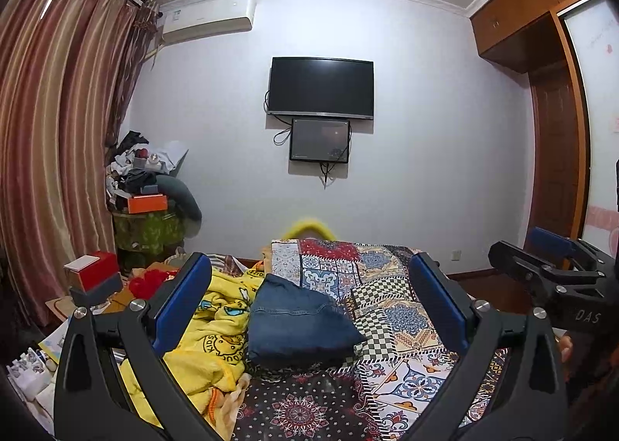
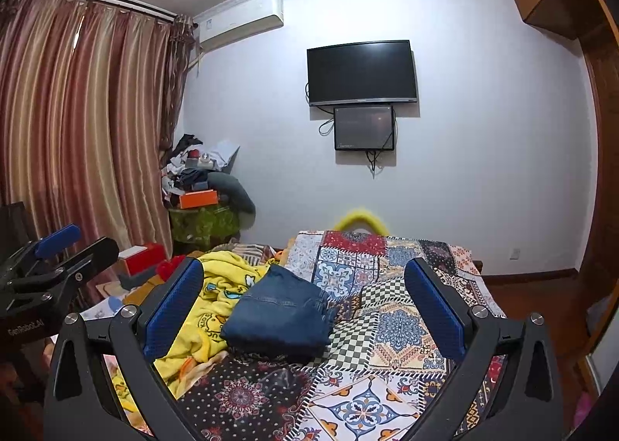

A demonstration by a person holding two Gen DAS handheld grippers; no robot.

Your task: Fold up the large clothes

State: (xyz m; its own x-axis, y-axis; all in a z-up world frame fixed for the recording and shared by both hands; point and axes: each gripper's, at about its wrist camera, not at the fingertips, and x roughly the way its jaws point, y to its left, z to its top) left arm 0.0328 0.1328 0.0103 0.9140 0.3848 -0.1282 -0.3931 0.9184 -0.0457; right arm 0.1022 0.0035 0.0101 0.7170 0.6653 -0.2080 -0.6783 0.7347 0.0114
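A folded pair of blue jeans (image 1: 298,321) (image 2: 278,319) lies as a compact stack on the patterned bedspread (image 1: 390,309) (image 2: 390,325). My left gripper (image 1: 309,286) is held above the bed, open, its blue pads wide apart with nothing between them. The jeans lie ahead of it, between the two fingers in view. My right gripper (image 2: 303,286) is likewise open and empty, raised over the bed short of the jeans. Each gripper shows in the other's view: the right one (image 1: 549,266) at the right edge, the left one (image 2: 58,251) at the left edge.
A yellow cartoon blanket (image 1: 209,332) (image 2: 209,305) is crumpled left of the jeans. Boxes and clutter (image 1: 96,278) fill the floor at the left by the curtains (image 1: 50,131). A heaped side table (image 1: 147,201) stands in the corner. A wardrobe (image 1: 557,112) lines the right wall.
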